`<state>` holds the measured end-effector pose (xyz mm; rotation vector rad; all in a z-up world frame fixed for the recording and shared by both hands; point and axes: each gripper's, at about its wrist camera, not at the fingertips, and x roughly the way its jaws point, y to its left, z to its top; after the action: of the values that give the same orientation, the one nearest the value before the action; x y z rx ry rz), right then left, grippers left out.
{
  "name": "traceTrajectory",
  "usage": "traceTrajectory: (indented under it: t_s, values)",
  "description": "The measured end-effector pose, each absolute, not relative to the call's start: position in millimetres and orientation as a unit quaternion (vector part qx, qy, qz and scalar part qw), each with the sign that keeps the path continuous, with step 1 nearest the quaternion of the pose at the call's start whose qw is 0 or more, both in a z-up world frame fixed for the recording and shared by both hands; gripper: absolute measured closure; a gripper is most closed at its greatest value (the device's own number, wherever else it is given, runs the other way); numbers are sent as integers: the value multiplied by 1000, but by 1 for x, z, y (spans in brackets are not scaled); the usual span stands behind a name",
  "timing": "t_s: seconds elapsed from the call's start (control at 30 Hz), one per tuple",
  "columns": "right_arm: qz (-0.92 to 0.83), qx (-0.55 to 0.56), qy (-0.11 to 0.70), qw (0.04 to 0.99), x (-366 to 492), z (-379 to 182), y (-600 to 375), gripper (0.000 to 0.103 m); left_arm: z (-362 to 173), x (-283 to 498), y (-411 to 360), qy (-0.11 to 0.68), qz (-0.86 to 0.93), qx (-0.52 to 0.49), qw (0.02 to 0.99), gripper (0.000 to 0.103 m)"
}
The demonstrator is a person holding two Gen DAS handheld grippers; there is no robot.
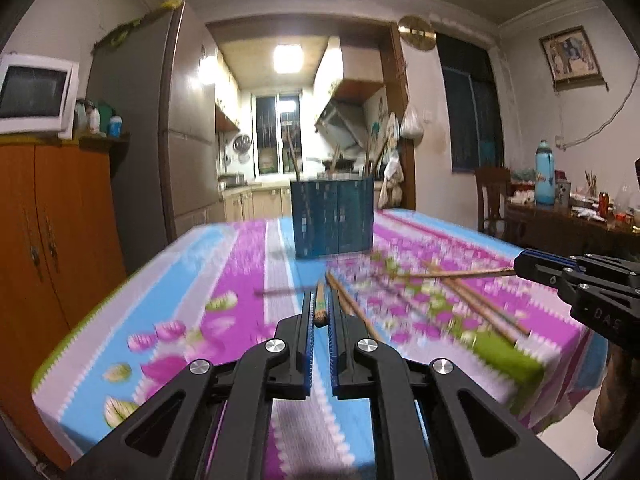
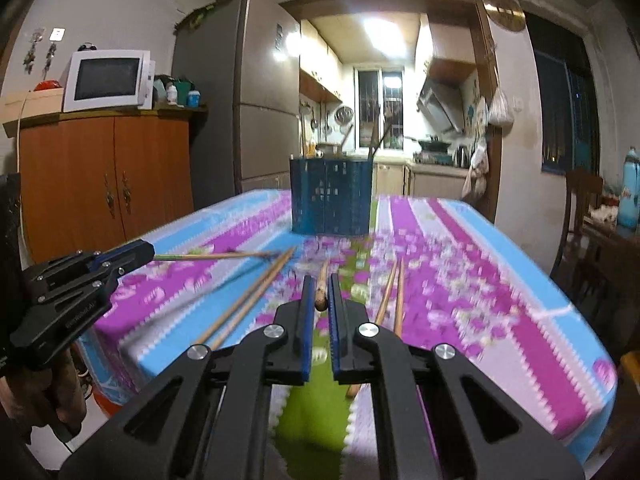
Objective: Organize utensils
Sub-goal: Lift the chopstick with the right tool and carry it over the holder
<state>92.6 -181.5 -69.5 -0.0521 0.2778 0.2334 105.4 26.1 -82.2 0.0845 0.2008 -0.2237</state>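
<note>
In the left wrist view my left gripper point(image 1: 320, 300) is shut on the thick end of a wooden chopstick point(image 1: 320, 314), lifted off the cloth. My right gripper point(image 1: 519, 266) enters from the right, shut on a chopstick point(image 1: 452, 274) that points left. In the right wrist view my right gripper point(image 2: 321, 284) is clamped on a chopstick point(image 2: 320, 300); my left gripper point(image 2: 149, 251) at the left holds its chopstick point(image 2: 216, 256). A blue perforated holder point(image 1: 332, 220) point(image 2: 332, 196) with several chopsticks in it stands at mid-table, beyond both grippers.
Loose chopsticks point(image 1: 480, 308) point(image 2: 248, 296) point(image 2: 392, 296) lie on the flowered tablecloth point(image 1: 240, 248) point(image 2: 480, 264). A wooden cabinet point(image 2: 108, 184) and a fridge point(image 2: 248, 100) stand at the left. A chair point(image 1: 490, 200) and a cluttered side table point(image 1: 580, 220) are at the right.
</note>
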Motion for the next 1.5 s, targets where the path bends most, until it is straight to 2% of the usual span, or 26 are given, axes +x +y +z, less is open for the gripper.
traceTrajectory:
  t_s: [0.53,1.17,1.5]
  values:
    - [152,-68,84,982,131,22,-189,98,0,122,7,12,-126,61,990,95]
    - [186,-13,158,970,212,74,-200,98,67,216,13,70,-151,42,985,95]
    - [181,-6,157,971,227,99,-204,98,105,233,7,75,-153,44,984,95]
